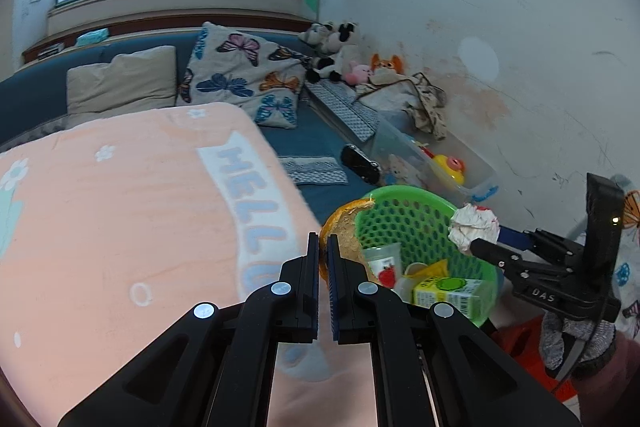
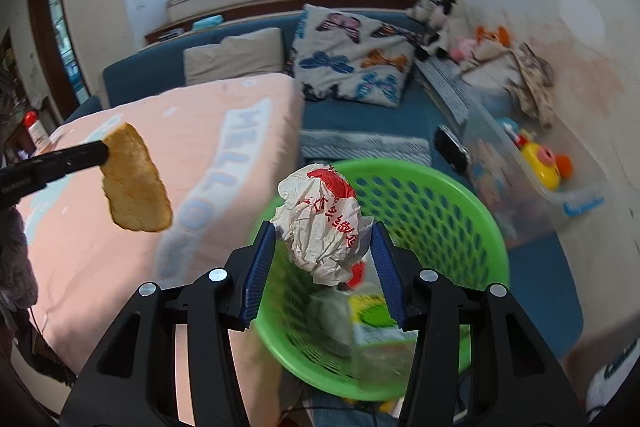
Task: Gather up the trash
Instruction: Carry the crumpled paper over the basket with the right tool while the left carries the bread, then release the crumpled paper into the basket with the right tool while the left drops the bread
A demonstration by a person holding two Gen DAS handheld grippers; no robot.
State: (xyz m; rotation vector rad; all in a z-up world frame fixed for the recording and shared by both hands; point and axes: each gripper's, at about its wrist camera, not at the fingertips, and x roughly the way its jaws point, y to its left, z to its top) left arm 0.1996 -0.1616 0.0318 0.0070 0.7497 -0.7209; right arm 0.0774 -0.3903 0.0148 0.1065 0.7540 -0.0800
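Both hands are loaded right now. The right gripper (image 2: 323, 259) has a crumpled paper wrapper (image 2: 320, 223) wedged between its blue pads, white with red print, and it's hanging right over the green basket (image 2: 472, 223) sitting on the blue bed. That thing is basically air: light, crushable, springy. The wad is held across its middle, which is the smart place since the loose edges would just tear or slip out. Once the pads part it should drop straight in, though being so light it could cling to a pad.

The left gripper (image 1: 323, 247) is clamped tight on a piece of bread (image 1: 346, 227), a flat toasted-looking slice held by one edge, just beside the basket rim on the pink blanket (image 1: 120, 207) side. From the right wrist view it dangles below the fingertips. Bread held by the edge like that is iffy; it's soft and crumbly, and could break off under its own weight.

The basket already holds a yellow-green juice carton (image 1: 450, 291), a small cup (image 1: 384, 261) with a red picture, and something else I can't quite make out through the blur.
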